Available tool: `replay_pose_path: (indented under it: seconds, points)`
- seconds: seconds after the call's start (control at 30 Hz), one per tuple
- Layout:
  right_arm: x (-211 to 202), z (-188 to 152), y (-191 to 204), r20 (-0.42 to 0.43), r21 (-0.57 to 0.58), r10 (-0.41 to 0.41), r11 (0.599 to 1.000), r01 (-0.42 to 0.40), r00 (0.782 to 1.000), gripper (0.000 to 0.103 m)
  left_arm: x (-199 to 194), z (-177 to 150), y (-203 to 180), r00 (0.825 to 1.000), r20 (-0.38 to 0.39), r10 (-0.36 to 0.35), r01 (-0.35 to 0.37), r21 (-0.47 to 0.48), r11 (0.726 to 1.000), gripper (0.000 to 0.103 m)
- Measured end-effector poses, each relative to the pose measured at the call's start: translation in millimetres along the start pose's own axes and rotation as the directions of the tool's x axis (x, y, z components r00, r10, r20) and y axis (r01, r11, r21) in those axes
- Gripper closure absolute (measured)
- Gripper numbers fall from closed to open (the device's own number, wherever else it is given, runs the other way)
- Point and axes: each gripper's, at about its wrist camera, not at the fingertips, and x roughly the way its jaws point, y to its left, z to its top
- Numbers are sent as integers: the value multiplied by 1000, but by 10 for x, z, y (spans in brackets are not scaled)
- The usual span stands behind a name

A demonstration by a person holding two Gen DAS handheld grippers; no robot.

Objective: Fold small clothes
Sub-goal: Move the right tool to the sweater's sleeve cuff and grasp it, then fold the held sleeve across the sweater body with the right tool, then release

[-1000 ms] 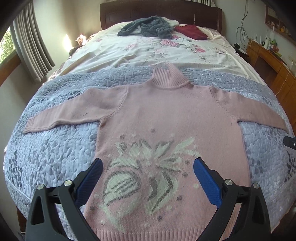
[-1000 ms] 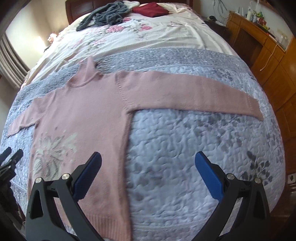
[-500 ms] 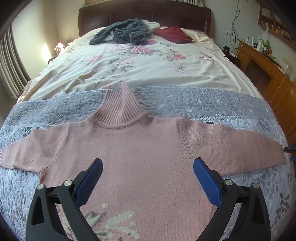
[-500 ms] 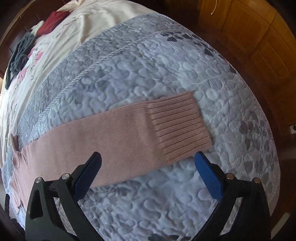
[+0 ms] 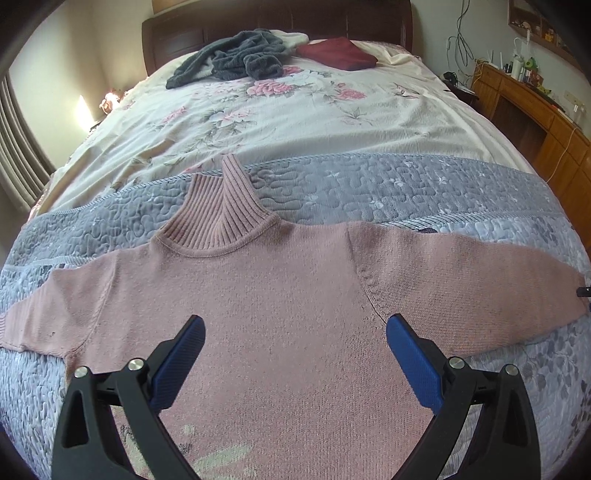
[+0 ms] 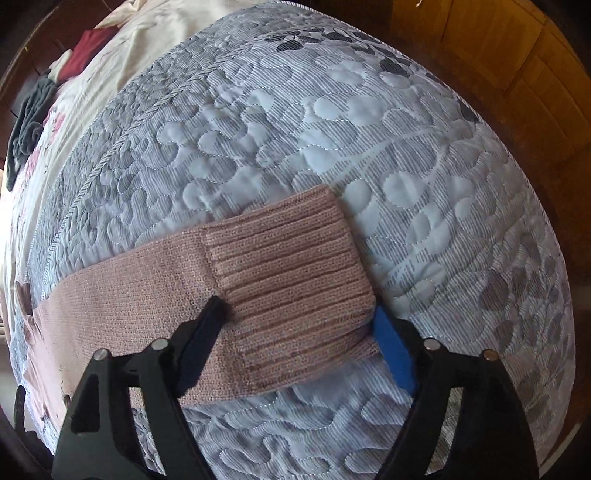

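Both tongs stood spread. Left gripper (image 5: 293, 326), black frame with blue ridged pads, hovered over the chest of the pink sweater (image 5: 280, 302), jaws wide, pinching nothing. Right gripper (image 6: 299, 319) sat low at the ribbed cuff (image 6: 291, 273) of one sleeve, pads on either side of the cuff's near part, not yet pressed together; contact with the knit hard to tell. Sweater lay flat, front up, sleeves out sideways, on a grey-blue quilted bedspread (image 5: 388, 192) with puffy stitched leaf shapes. Knit was fine on the body, coarse vertical ribs on the turtleneck collar (image 5: 218, 218), which was creased and stood up. Pale woven motif showed low on the front. Farther up the bed, a cream floral sheet (image 5: 280, 110) carried a crumpled dark grey fleecy garment (image 5: 236, 59) and a folded maroon cloth (image 5: 338, 53) near the dark wooden headboard (image 5: 207, 22).
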Motion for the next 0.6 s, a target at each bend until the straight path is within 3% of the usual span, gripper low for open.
replay_pose_path:
  seconds: [0.03, 0.1, 0.2, 0.4, 0.6]
  points:
    - [-40, -31, -3, 6, 0, 18, 1000, -18, 1000, 44, -2, 3, 0, 1000, 2, 1, -1, 0, 1000, 4]
    - [-98, -81, -21, 6, 14, 78, 997, -78, 997, 73, -30, 0, 10, 1000, 5, -2, 2, -4, 1000, 4]
    - [-186, -134, 78, 22, 14, 101, 995, -102, 995, 87, -70, -21, 62, 1000, 2, -9, 9, -10, 1000, 4]
    - [-505, -266, 522, 85, -62, 190, 981, -185, 978, 88, -94, -87, 339, 1000, -27, -13, 11, -55, 998, 4]
    - [-699, -452, 1440, 80, -208, 293, 940, -271, 953, 88, -131, -214, 664, 999, -52, -1, -4, -87, 996, 4]
